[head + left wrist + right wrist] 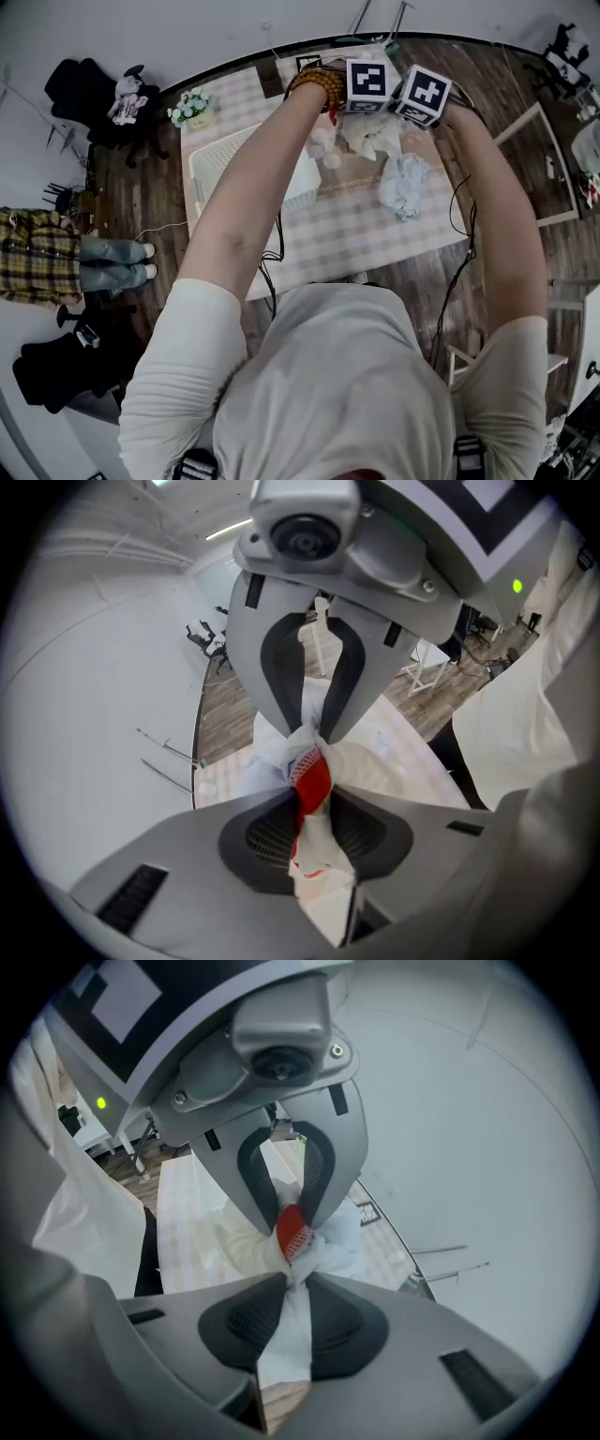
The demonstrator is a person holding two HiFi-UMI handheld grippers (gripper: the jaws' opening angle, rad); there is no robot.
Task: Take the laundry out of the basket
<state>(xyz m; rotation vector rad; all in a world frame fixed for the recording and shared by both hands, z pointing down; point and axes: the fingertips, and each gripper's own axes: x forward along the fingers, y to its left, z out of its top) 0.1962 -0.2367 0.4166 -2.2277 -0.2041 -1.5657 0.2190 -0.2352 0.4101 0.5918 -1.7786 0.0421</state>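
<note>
Garment [312,778] clamped by left gripper [314,829] and right gripper [289,1321]; spread evenly, lower onto table [356,234] beneath them.

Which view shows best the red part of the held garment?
The left gripper view: the red part lies large between the jaws. The right gripper view shows it smaller. The head view shows only the pale garment under the marker cubes.

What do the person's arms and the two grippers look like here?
Both the left gripper and right gripper are grey moulded plastic, with dark ribbed pads on the jaws. Each carries a cube with black-and-white square markers. Thin black cables run beside the arms. The person wears a pale short-sleeved shirt and a brown bead bracelet on the left wrist.
</note>
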